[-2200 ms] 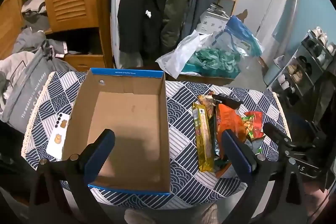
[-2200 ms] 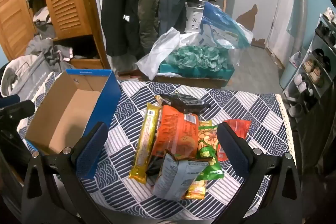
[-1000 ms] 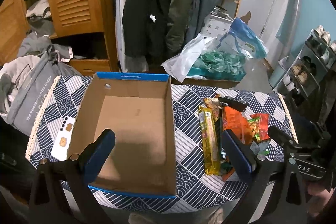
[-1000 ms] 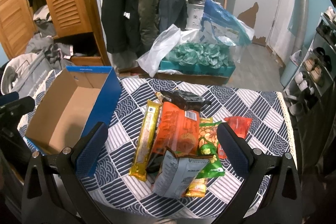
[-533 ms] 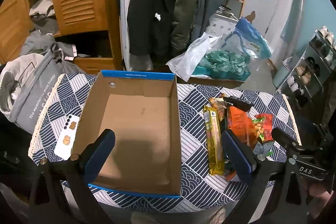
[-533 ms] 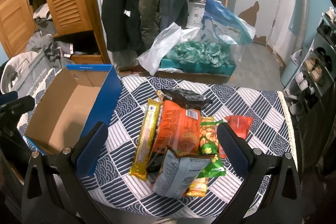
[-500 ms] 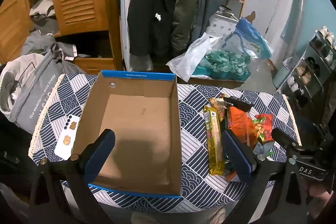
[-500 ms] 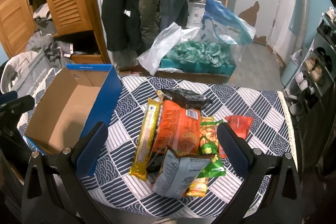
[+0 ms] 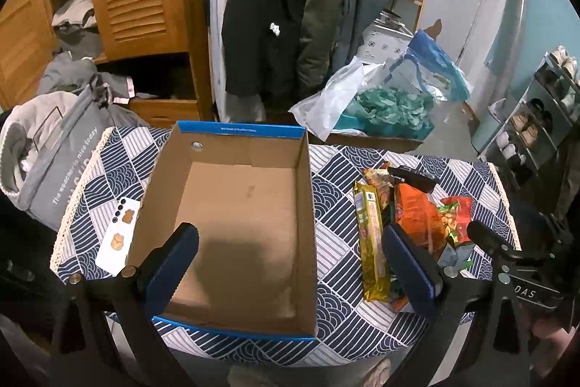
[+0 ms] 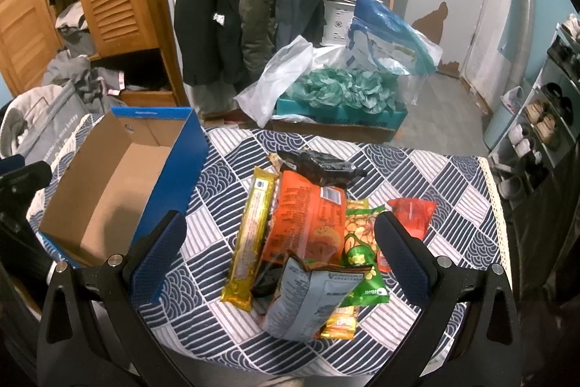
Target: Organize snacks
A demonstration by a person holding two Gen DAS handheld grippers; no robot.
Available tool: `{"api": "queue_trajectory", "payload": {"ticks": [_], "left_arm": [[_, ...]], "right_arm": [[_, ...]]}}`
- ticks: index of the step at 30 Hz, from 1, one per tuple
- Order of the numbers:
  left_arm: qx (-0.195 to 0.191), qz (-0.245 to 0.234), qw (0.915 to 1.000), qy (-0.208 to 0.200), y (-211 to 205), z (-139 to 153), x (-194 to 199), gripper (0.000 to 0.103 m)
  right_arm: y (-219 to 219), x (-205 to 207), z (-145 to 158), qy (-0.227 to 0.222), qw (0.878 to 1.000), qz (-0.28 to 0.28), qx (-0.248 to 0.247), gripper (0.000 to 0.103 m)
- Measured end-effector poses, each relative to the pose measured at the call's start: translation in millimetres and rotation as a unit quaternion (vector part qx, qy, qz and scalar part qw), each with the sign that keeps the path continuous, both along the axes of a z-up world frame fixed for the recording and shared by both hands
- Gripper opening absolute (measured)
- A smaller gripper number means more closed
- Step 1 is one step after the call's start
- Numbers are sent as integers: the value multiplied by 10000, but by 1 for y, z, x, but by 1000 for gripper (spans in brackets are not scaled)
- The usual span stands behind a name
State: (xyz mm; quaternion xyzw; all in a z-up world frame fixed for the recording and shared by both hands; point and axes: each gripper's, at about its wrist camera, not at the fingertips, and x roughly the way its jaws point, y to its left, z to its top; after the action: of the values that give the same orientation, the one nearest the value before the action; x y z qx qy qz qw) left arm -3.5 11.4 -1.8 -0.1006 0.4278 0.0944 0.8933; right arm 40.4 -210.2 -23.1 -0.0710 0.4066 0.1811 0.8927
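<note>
Snacks [image 10: 308, 242] lie heaped at the centre of my right wrist view, between the spread fingers of the right gripper [image 10: 279, 252], which holds nothing. The yellow bar [image 10: 250, 238] runs lengthwise from lower frame to upper frame. My left gripper [image 9: 290, 263] hangs open over the empty cardboard box [image 9: 235, 223], with the heap at right.

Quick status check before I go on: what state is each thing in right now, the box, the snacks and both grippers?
Cardboard box: open, empty, upright on the table.
Snack pile: on the tablecloth beside the box, none boxed yet.
Yellow bar: flat, leftmost in the pile.
Orange bag: flat, partly overlapped by others.
Grey bag: top torn open.
Left gripper: open, empty.
Right gripper: open, empty.
</note>
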Motion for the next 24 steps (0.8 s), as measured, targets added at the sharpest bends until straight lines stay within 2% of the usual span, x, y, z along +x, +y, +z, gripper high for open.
{"api": "queue_trajectory", "payload": {"ticks": [24], "left_arm": [[26, 18, 10000, 9, 4, -1, -2, 102]], "right_arm": [[-1, 1, -5, 11, 10000, -4, -58, 102]]}}
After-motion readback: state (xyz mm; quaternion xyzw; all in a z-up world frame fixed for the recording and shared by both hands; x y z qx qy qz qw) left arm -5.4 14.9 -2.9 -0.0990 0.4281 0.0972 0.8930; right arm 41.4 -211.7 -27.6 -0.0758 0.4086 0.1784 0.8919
